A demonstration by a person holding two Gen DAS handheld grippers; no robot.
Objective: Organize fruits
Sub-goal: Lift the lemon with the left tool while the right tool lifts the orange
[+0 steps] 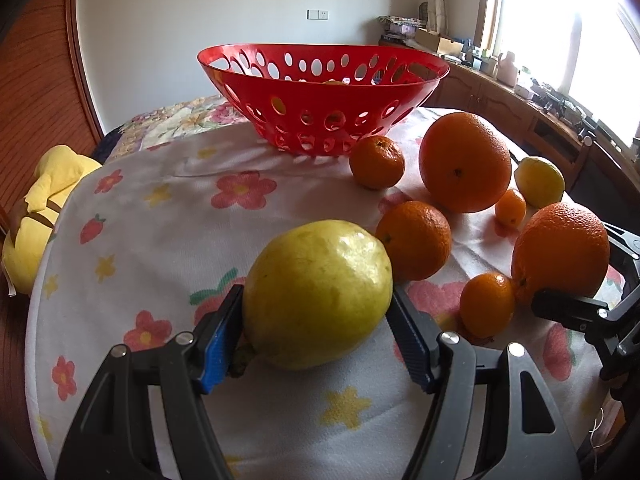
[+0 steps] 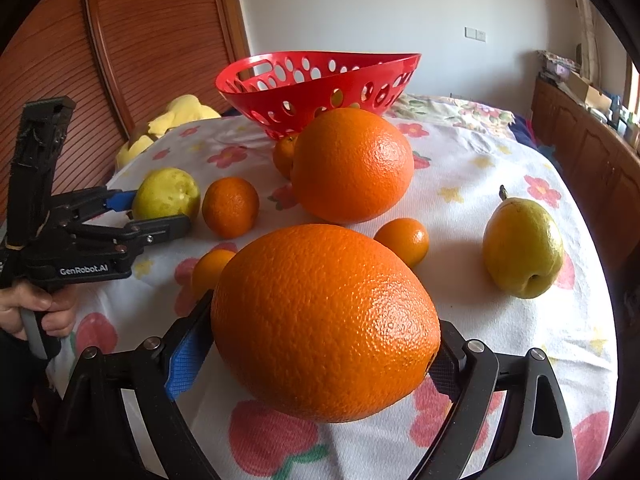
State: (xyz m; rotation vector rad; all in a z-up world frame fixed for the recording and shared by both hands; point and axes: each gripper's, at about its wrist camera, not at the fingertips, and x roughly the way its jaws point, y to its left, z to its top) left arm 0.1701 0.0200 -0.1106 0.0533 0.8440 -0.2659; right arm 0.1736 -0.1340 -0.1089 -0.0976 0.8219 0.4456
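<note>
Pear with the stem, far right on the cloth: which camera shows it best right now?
The right wrist view. The pear lies whole and unobstructed there, stem and bottom dimple both visible. In the left wrist view it sits small and far off, partly hidden behind the large orange.

Red perforated basket (image 1: 320,92), flower-printed cloth (image 1: 160,216)
</note>
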